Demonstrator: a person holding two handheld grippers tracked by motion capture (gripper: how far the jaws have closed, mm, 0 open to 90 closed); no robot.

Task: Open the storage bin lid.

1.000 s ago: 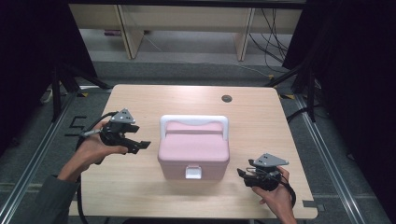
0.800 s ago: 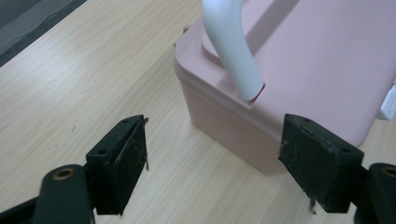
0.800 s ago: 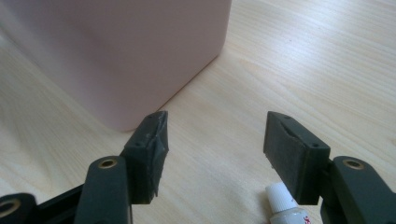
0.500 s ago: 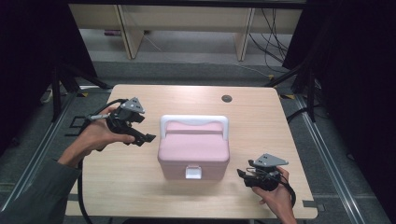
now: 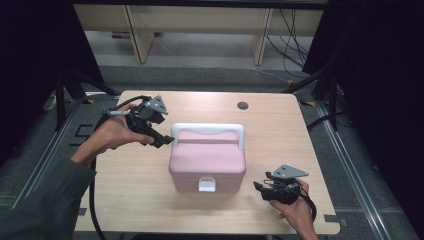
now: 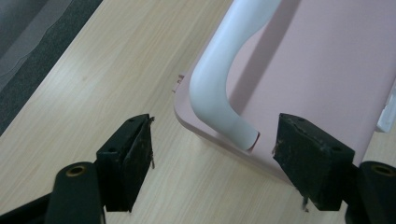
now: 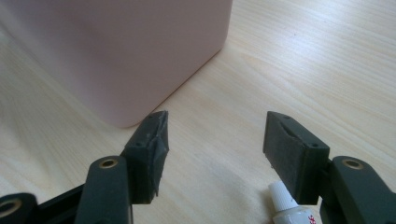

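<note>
A pink box with a white handle and a white front latch stands shut in the middle of the wooden table. My left gripper hovers open at the box's back left corner. In the left gripper view the handle's end lies between the jaws of the left gripper, untouched. My right gripper is open, low on the table just right of the box's front. The right gripper view shows the box's corner ahead of the right gripper.
A small white-capped tube with red lettering lies by the right jaw. A dark round grommet sits in the table's far edge. Dark floor and shelving legs surround the table.
My left gripper has moved right and farther back, from the table's left side to the box's back left corner. The right gripper and the box have stayed put.
</note>
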